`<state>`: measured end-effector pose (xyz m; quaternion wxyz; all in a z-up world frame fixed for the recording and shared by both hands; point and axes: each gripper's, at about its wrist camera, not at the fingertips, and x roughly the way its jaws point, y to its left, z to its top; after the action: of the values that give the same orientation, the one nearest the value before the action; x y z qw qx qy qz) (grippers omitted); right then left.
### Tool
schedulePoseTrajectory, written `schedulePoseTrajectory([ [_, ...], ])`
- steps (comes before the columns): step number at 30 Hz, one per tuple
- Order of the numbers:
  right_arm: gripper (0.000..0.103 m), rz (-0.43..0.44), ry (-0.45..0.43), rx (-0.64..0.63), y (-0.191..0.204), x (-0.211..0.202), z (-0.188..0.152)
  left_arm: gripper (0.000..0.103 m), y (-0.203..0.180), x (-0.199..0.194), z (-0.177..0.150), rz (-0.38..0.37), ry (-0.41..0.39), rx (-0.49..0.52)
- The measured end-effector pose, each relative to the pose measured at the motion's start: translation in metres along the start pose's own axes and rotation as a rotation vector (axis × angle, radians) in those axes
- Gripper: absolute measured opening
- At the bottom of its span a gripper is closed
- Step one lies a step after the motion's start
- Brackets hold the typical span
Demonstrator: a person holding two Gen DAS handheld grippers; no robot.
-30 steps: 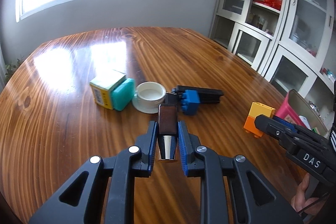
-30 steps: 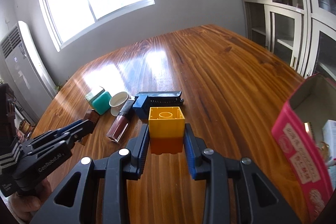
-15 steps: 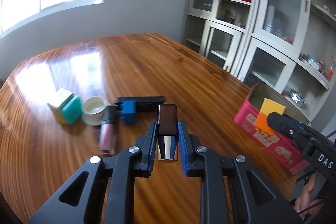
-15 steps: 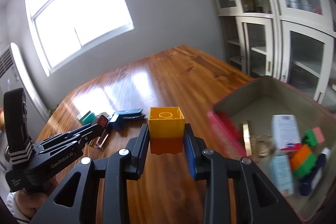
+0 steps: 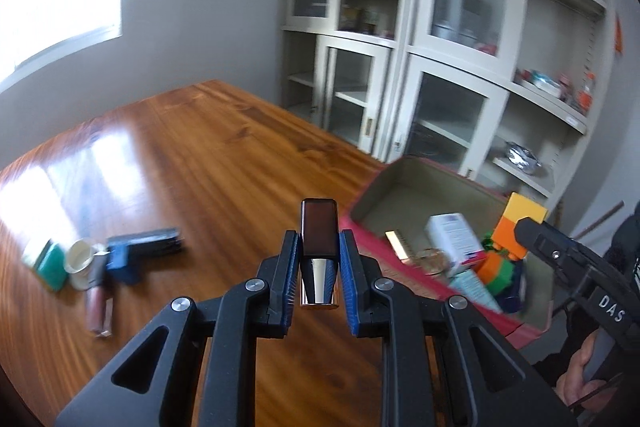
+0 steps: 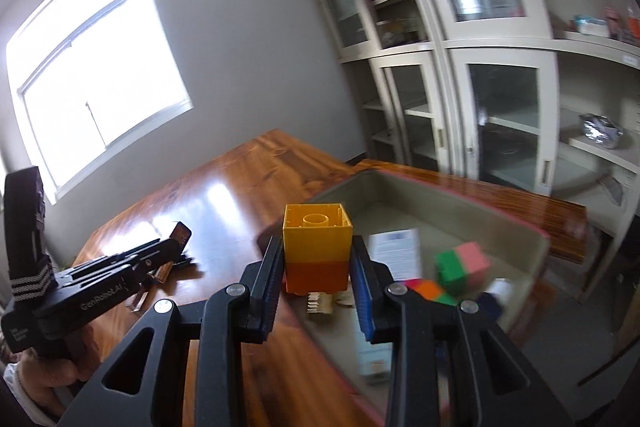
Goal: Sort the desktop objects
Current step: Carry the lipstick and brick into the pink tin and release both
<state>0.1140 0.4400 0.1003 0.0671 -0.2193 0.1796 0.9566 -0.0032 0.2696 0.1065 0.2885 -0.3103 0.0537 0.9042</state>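
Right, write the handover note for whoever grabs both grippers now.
Left gripper: shut on the dark lipstick, over the table near the pink box.
Right gripper: shut on the yellow-and-orange block stack, at the box's near edge.
Done: box already holds blocks, a white carton and other small items.
Left: drop both items in, then fetch the lip gloss, white cup, teal case and blue-black tool.

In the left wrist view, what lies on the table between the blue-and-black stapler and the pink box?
Nothing: bare wood separates the stapler from the pink box on the table. Only the lipstick, held in the left tongs, crosses that stretch in the picture.
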Motion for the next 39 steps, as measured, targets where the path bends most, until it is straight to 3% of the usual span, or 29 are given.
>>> schedulePoseTrajectory([
  [5, 0.036, -0.040, 0.003, 0.049, -0.031, -0.004, 0.000, 0.022, -0.034, 0.017, 0.008, -0.068, 0.024, 0.039],
  [11, 0.036, -0.055, 0.009, 0.072, -0.051, 0.002, 0.000, 0.022, -0.059, 0.034, 0.014, -0.093, 0.042, 0.069],
  [27, 0.036, -0.057, 0.038, 0.108, -0.073, 0.008, -0.002, 0.023, -0.093, 0.068, 0.024, -0.145, 0.095, 0.108],
  [28, 0.036, -0.064, 0.036, 0.114, -0.074, 0.008, -0.002, 0.024, -0.093, 0.070, 0.023, -0.145, 0.104, 0.106],
  [32, 0.036, -0.062, 0.049, 0.130, -0.076, 0.011, -0.002, 0.065, -0.084, 0.063, 0.022, -0.105, 0.067, 0.081],
  [39, 0.038, -0.065, 0.057, 0.132, -0.072, 0.013, -0.003, 0.068, -0.071, 0.056, 0.024, -0.078, 0.043, 0.053],
])
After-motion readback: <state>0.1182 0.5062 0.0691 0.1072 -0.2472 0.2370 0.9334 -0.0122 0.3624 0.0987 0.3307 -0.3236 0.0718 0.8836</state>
